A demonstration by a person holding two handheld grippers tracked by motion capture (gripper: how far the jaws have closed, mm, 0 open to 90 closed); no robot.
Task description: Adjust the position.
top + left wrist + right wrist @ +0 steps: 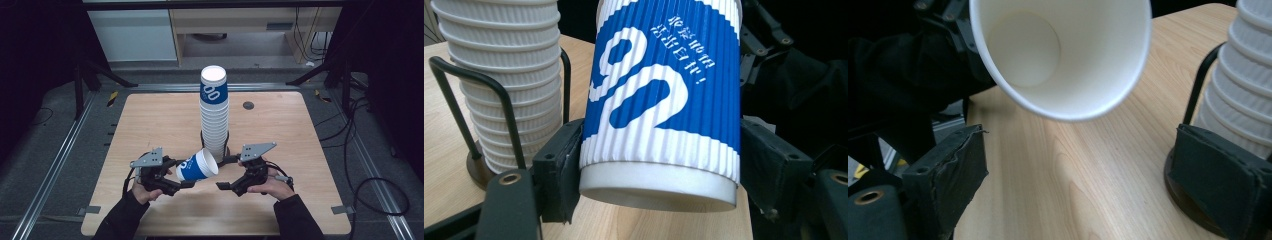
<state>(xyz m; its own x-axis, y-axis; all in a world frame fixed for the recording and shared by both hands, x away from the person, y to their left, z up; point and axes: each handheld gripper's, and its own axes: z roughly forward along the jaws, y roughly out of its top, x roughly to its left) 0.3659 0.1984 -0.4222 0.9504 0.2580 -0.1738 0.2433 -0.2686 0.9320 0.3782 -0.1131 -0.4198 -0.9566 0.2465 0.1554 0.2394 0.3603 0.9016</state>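
Blue-white cup (198, 166), clamped in left gripper (181, 173)

Left gripper (183, 174) clamped tight (jaws level), right gripper (227, 172) facing it, jaws spread wide, both forearms low.

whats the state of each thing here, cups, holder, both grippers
single cup: on its side, off the table, clamped near its base, empty, mouth toward the right gripper
cup stack: upright, nested, standing in the holder
holder: upright on the table, wire arms around the stack
left gripper: shut on the single cup
right gripper: open, nothing between its fingers
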